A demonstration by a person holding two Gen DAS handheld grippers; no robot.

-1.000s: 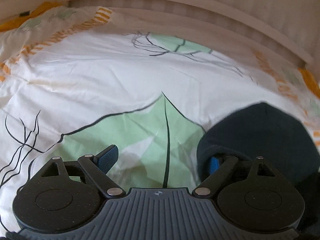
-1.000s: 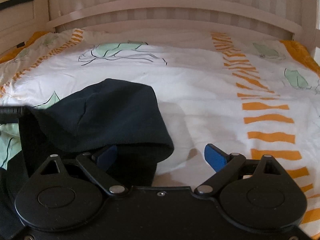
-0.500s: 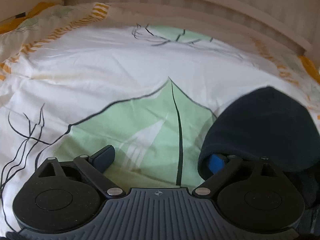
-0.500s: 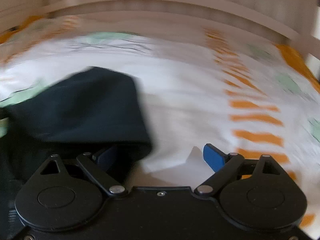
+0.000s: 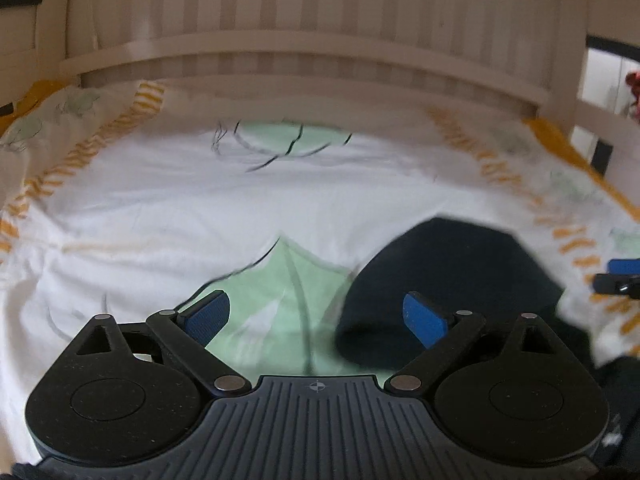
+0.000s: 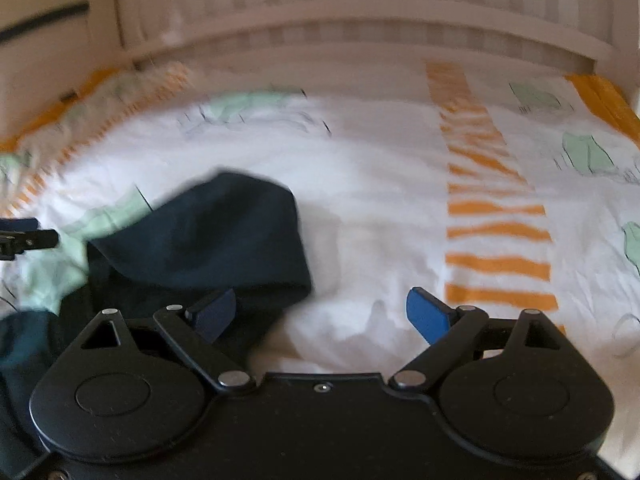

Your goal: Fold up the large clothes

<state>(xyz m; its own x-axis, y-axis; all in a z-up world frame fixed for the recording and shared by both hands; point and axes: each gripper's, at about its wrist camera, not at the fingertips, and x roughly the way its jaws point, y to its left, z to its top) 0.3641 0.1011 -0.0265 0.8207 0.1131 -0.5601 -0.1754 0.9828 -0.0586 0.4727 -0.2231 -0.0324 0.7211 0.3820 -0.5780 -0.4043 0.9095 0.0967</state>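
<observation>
A dark navy garment [image 5: 452,276] lies bunched on the bed, its rounded hood-like part [image 6: 216,232] toward the headboard and more of it trailing off the lower left of the right wrist view. My left gripper [image 5: 316,318] hovers open above the garment's left edge, over a green leaf print, with nothing between its blue pads [image 5: 424,320]. To the garment's right, my right gripper [image 6: 322,316] is open over white sheet, its left pad [image 6: 214,316] above the dark cloth. Each view catches the other gripper's tip at its edge [image 5: 620,274] [image 6: 24,236].
The bed cover [image 6: 380,184] is white with green leaves and orange stripe bands [image 6: 496,236]. A pale slatted headboard [image 5: 320,52] closes the far side. Light furniture with dark handles [image 6: 44,24] stands at the far left. Both pictures are motion-blurred.
The left gripper has risen and drawn back; its right pad, earlier tucked under the garment's edge, is now free above it. The right gripper shifted right and up slightly, still open.
</observation>
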